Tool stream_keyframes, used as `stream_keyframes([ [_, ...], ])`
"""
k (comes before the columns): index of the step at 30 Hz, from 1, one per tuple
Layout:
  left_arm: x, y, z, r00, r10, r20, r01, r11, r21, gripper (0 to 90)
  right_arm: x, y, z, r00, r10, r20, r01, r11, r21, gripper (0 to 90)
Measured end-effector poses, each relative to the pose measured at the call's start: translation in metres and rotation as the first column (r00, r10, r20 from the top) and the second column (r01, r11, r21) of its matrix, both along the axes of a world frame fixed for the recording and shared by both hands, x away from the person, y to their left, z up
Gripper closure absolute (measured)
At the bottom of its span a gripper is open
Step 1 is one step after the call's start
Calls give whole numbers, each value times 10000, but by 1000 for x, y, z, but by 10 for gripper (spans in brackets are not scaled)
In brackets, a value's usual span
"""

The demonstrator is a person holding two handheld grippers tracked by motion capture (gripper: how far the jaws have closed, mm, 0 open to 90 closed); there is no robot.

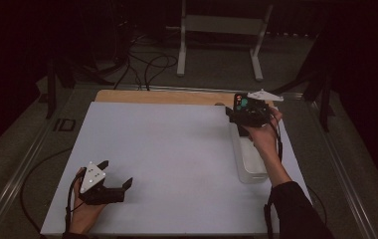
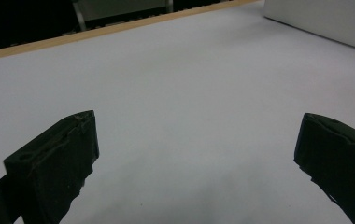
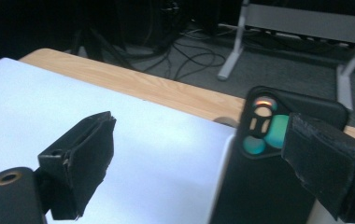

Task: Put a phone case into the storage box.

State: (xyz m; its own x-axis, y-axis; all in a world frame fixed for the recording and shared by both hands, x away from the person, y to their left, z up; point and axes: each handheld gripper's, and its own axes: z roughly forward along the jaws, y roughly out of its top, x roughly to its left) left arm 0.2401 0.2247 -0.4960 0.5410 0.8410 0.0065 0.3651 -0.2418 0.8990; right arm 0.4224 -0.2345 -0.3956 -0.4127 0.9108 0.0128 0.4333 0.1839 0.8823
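A phone in a black case (image 1: 240,103), its greenish camera lenses showing, stands upright at the far end of a clear plastic tray (image 1: 250,167). My right gripper (image 1: 236,113) is at the phone with its jaws wide apart. In the right gripper view the phone (image 3: 259,182) stands between the jaws of the right gripper (image 3: 203,126), close against the right-hand one and far from the other. I cannot tell whether that jaw touches it. My left gripper (image 1: 116,173) rests open near the front left of the white sheet (image 1: 167,149). Nothing lies between the fingers of the left gripper (image 2: 200,123).
The white sheet covers a wooden table whose edge (image 1: 157,96) shows at the back. The tray's white wall (image 2: 325,21) is at the far right in the left gripper view. Beyond the table are floor cables (image 1: 147,64) and a white stand (image 1: 222,30).
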Motion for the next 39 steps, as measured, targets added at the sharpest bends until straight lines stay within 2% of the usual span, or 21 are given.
stream_keyframes([
  [8,0,0,0,10000,-9,-6,9,10000,-21,4,-17,9,1,9981,584,216,-590,9979,265,94],
  [12,0,0,0,10000,-43,-28,43,10000,-19,3,-33,13,0,9941,1019,381,-1033,9940,369,93],
  [20,0,0,1,10000,-90,-4,90,9999,-102,3,-57,16,-3,9864,1488,696,-1530,9864,594,93],
  [28,-1,0,2,9999,-96,30,96,9999,-126,3,-85,14,-7,9781,1774,1086,-1868,9789,830,93],
  [34,-2,0,3,9999,-100,49,101,9998,-156,3,-105,6,-15,9774,1765,1160,-1908,9735,1260,94],
  [37,-2,0,3,9999,-111,56,112,9998,-192,3,-111,5,-16,9757,1742,1332,-1918,9724,1327,94],
  [39,-2,0,3,9999,-114,72,115,9997,-211,3,-118,4,-20,9740,1784,1399,-1951,9739,1163,94],
])
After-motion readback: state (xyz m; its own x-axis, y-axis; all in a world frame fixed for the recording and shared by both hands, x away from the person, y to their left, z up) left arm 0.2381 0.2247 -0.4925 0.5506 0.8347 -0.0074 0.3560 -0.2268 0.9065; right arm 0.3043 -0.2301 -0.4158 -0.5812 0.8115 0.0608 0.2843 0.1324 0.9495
